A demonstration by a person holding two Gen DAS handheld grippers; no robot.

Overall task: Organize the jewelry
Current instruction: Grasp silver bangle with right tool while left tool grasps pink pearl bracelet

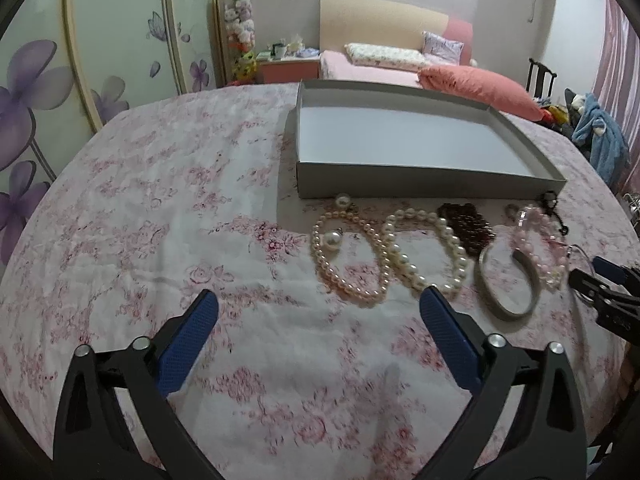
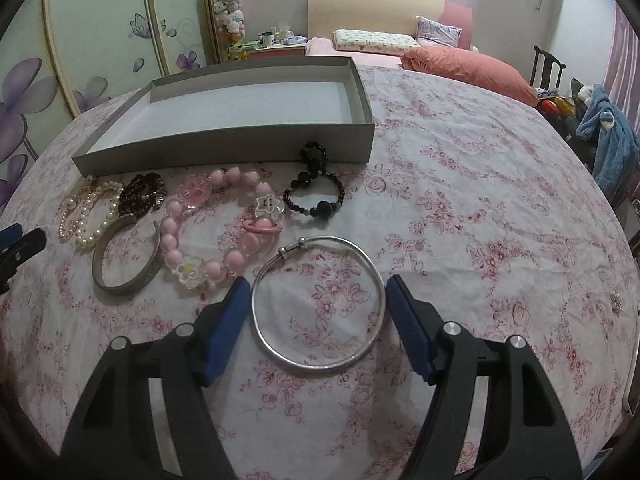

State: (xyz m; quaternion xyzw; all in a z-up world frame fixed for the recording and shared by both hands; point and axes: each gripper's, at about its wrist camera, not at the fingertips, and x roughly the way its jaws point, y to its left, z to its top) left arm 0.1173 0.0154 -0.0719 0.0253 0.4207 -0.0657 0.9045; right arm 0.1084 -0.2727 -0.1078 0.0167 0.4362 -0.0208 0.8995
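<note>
Thin plain silver bangle [image 2: 320, 304]: near arc sits btwn the right gripper's [image 2: 318, 294] blue pads; contact w/ either pad can't be told. In left wrist view that bangle is mostly hidden behind right gripper's black tips [image 1: 592, 280] at right edge. Black bead bracelet [image 1: 554, 210] there: only a bit shows by grey shallow cardboard tray's [image 1: 420, 178] near right corner. Tiny pale item [image 2: 616, 302] near floral tablecloth's [image 2: 460, 200] right edge too small to ID.

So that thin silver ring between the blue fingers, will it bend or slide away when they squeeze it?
The thin silver bangle looks like solid metal, so it probably keeps its shape rather than drooping. Its smooth, round wire may slip against the right gripper, whose open fingers sit either side of it. Lying flat on the floral cloth, it seems unlikely to roll.
</note>
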